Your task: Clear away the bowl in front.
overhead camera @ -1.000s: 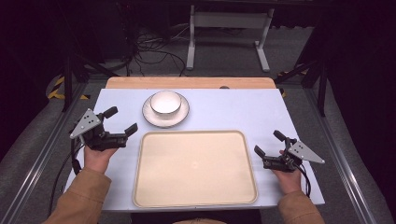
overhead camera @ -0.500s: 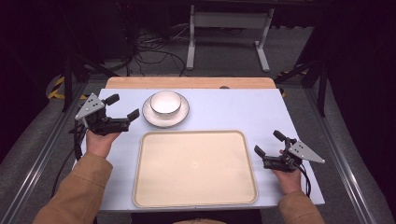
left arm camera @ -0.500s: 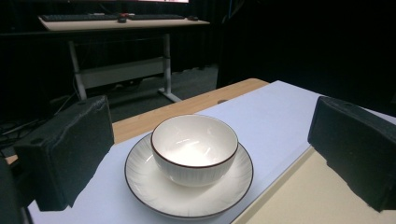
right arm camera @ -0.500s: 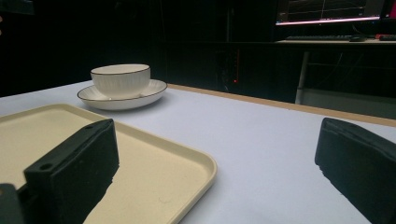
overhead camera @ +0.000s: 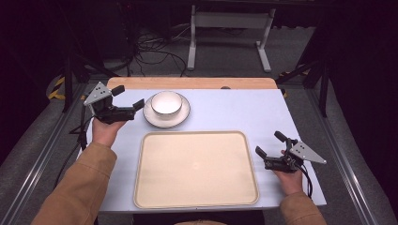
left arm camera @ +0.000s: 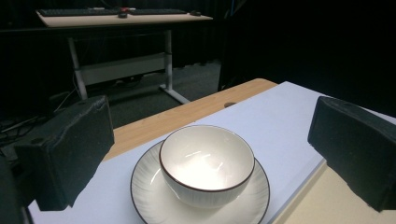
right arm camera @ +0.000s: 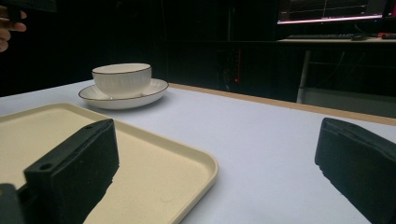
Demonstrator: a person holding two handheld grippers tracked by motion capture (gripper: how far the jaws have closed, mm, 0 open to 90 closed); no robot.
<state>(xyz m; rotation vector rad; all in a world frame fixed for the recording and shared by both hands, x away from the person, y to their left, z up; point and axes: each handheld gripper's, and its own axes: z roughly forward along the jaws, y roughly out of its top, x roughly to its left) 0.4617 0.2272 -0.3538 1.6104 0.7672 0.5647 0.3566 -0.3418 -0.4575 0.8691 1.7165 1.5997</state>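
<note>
A white bowl [overhead camera: 165, 102] with a dark rim stands on a white plate [overhead camera: 152, 116] at the far left-middle of the table. My left gripper [overhead camera: 128, 95] is held open just left of the plate, jaws pointing at it. In the left gripper view the bowl [left arm camera: 207, 164] and plate [left arm camera: 149, 196] lie close ahead, between the wide-apart jaws. A cream tray [overhead camera: 196, 169] lies bare at the table's near middle. My right gripper [overhead camera: 269, 145] rests open by the tray's right edge. The right gripper view has the tray [right arm camera: 154, 172], bowl [right arm camera: 122, 78] and plate [right arm camera: 126, 99] farther off.
The table top [overhead camera: 234, 110] is pale blue with a wooden strip [overhead camera: 192, 83] along its far edge. A metal desk frame [overhead camera: 227, 28] and cables [overhead camera: 150, 51] stand on the floor beyond. Dark rails run down both sides of the table.
My left gripper has moved away from me and to the right, from beside the tray's far left corner up to the plate's left side. The right gripper has stayed put.
</note>
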